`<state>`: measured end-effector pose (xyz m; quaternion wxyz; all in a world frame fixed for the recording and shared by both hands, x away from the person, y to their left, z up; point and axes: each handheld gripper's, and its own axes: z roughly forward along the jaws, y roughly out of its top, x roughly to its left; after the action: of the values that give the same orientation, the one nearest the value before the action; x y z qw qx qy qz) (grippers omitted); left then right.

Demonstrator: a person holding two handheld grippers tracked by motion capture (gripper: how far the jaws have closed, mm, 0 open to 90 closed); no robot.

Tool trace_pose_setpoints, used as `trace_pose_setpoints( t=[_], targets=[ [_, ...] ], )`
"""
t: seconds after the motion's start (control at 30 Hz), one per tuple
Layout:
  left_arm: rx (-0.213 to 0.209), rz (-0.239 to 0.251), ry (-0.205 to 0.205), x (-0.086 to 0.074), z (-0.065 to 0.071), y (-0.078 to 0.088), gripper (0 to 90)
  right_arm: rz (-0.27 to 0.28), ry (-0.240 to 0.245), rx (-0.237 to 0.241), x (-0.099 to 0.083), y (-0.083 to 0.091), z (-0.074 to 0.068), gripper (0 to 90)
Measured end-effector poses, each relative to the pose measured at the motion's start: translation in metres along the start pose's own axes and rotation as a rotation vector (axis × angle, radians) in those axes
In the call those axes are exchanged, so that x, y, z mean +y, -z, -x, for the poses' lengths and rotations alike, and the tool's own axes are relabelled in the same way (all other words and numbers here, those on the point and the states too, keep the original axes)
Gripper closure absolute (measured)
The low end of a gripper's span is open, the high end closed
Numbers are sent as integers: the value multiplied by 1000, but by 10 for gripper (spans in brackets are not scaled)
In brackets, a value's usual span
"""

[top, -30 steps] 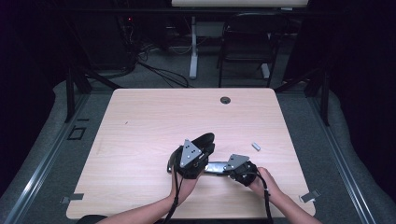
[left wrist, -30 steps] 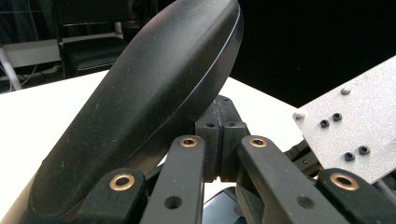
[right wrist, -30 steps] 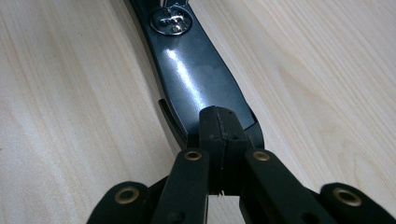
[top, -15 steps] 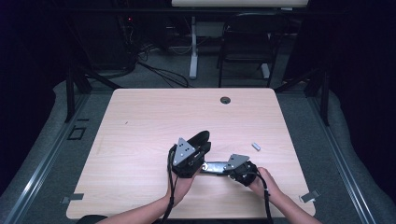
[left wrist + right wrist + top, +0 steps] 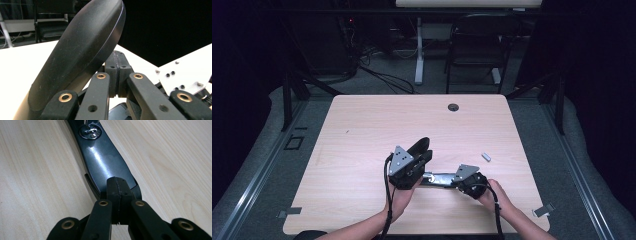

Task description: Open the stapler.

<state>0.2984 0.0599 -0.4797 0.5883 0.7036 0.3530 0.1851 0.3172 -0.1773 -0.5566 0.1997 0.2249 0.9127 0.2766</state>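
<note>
A pair of black shears lies near the table's front edge. Its dark metal blade (image 5: 437,179) rests flat on the wood, and the pivot screw (image 5: 90,131) shows in the right gripper view. My right gripper (image 5: 469,181) is shut on the blade's (image 5: 107,167) near end (image 5: 116,192). One thick black handle (image 5: 422,147) tilts up off the table at my left gripper (image 5: 409,169). In the left gripper view that handle (image 5: 82,50) runs along the left jaw, and the left gripper's (image 5: 117,75) jaws are pressed together; the exact grip point is hidden.
A small grey piece (image 5: 486,156) lies on the pale wooden table (image 5: 362,130), to the right of the right gripper. A round cable hole (image 5: 453,107) sits near the far edge. Beyond the table are a chair (image 5: 477,50) and a desk leg (image 5: 419,55).
The left gripper and the raised handle have shifted slightly left. The right gripper and the blade have stayed in place.
</note>
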Motion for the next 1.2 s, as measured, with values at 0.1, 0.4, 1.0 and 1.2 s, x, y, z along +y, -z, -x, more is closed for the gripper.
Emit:
trace_pose_setpoints(
  t=[0.1,0.4,1.0,1.2],
  targets=[
    [12,10,0,3,-5,5,900,-1,2,-1,0,0,0,900],
    [23,24,8,8,-11,13,900,0,2,-5,0,0,-1,900],
    [57,43,5,11,-23,27,900,8,3,-2,0,-1,-1,900],
    [63,45,15,12,-26,31,900,6,6,-1,0,-1,-1,900]
  ],
)
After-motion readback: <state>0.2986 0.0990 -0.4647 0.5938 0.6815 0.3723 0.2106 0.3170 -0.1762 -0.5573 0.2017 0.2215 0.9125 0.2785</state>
